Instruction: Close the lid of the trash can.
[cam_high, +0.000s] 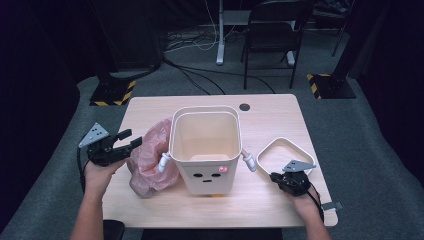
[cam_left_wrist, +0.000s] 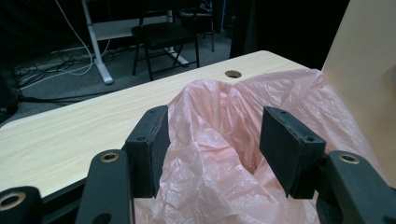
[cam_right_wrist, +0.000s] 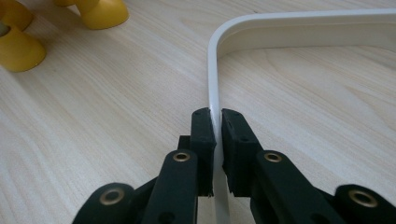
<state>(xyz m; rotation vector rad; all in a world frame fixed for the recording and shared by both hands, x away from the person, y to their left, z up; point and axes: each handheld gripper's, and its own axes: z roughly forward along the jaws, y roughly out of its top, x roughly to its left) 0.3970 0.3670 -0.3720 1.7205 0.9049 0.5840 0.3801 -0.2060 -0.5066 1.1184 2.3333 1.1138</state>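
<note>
A cream bin (cam_high: 205, 150) with a face, small white arms and yellow feet (cam_right_wrist: 18, 46) stands upright mid-table. A crumpled pink plastic bag (cam_high: 150, 160) lies against its left side. My left gripper (cam_high: 126, 139) is open, its jaws on either side of the pink bag (cam_left_wrist: 224, 140) without closing on it. A white rounded-square frame (cam_high: 285, 155) lies flat on the table to the bin's right. My right gripper (cam_high: 280, 176) is shut on the frame's near rim (cam_right_wrist: 217, 116), with the thin rim pinched between both pads.
The light wooden table (cam_high: 270, 200) has a round cable hole (cam_high: 244, 107) at the back. Beyond the table stand a black folding chair (cam_high: 275, 35), a white desk leg (cam_high: 220, 35) and loose cables on grey floor. Dark curtains flank both sides.
</note>
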